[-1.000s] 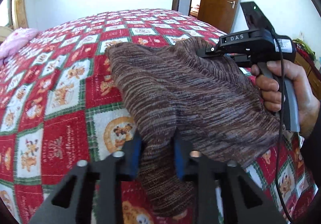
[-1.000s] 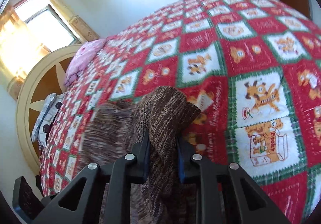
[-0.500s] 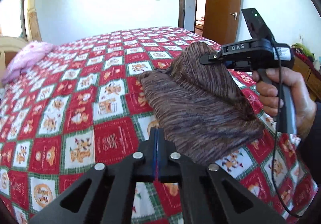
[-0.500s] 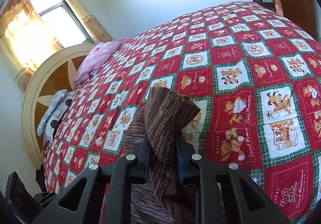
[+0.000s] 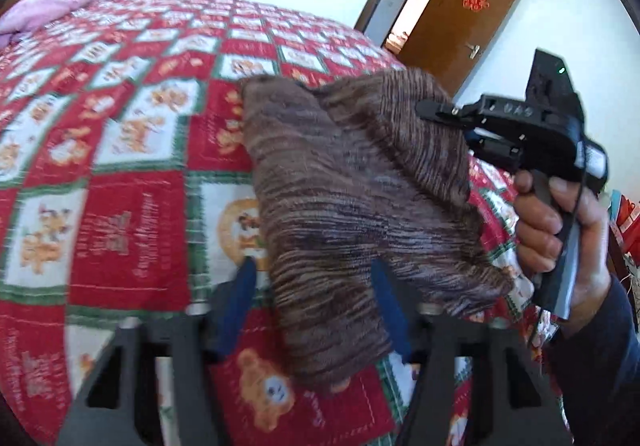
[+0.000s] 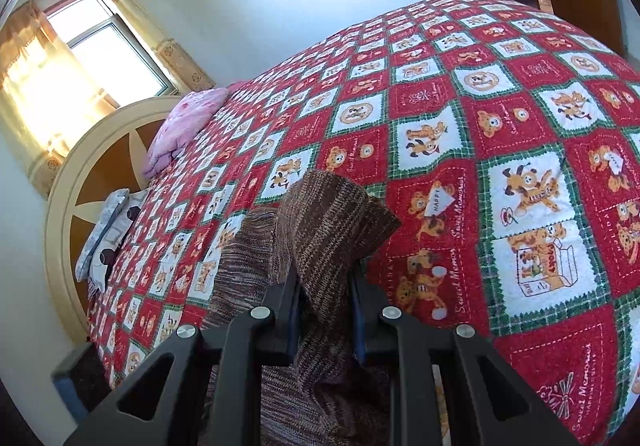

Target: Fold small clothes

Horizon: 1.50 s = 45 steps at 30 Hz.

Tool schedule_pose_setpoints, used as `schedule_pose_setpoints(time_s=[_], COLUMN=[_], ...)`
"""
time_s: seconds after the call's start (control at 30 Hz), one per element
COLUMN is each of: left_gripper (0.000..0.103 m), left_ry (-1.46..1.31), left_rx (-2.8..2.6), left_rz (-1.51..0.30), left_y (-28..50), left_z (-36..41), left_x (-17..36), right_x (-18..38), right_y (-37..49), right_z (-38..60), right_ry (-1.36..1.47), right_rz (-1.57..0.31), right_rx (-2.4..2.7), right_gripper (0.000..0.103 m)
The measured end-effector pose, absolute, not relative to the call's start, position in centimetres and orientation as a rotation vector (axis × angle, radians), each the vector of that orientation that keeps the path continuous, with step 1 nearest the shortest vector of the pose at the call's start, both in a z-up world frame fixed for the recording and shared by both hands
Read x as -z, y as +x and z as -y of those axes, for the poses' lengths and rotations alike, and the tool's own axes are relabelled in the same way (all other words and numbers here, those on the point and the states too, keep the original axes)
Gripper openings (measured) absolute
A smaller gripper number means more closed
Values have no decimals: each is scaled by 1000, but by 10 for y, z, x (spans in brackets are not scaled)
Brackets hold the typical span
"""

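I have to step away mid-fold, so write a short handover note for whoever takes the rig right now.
Left gripper: open, blue pads either side of the near hanging end of the brown knit garment, not clamping it.
Right gripper: shut on the garment's bunched upper edge, holding that part up off the bed.
Garment: part lifted, part draped on the red patchwork bedspread; the lifted part hangs loose, not laid into a fold.
Done: one edge is secured in the right gripper.
Left: close the left on the near end, spread it flat, fold, set it down.
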<state>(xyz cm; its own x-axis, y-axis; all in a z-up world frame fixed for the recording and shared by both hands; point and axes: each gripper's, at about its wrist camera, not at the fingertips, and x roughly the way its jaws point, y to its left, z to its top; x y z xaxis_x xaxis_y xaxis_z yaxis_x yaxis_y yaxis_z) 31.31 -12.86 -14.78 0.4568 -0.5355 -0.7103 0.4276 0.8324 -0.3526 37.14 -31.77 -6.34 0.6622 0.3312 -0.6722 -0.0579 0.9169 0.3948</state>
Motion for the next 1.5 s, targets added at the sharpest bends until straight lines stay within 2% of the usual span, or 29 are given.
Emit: schedule_pose_setpoints(time_s=[0.03,0.13,0.47,0.93,1.23,1.5], left_gripper=[20,13,12,12,12,13], left_ry=[-122,-119,-113,-54,-20,-52], left_rx=[597,610,544,305,146,50], left_rz=[-942,-900,-770,-632,-624,-762], left_y=[317,311,287,216,186,186], left_z=[133,130,53,-86,-142,-172], left_x=[155,149,88,55,72,136], right_x=[63,55,19,36,72,133], right_y=[372,370,373,387,395,403], right_z=[318,309,235,43,-78,-114], right_ry=[359,335,289,268,203,92], right_rz=[-821,-809,-770,-829,-943,-1055], right_rx=[-228,-245,-377,-664,-804,-736], right_gripper=[21,20,20,20,20,20])
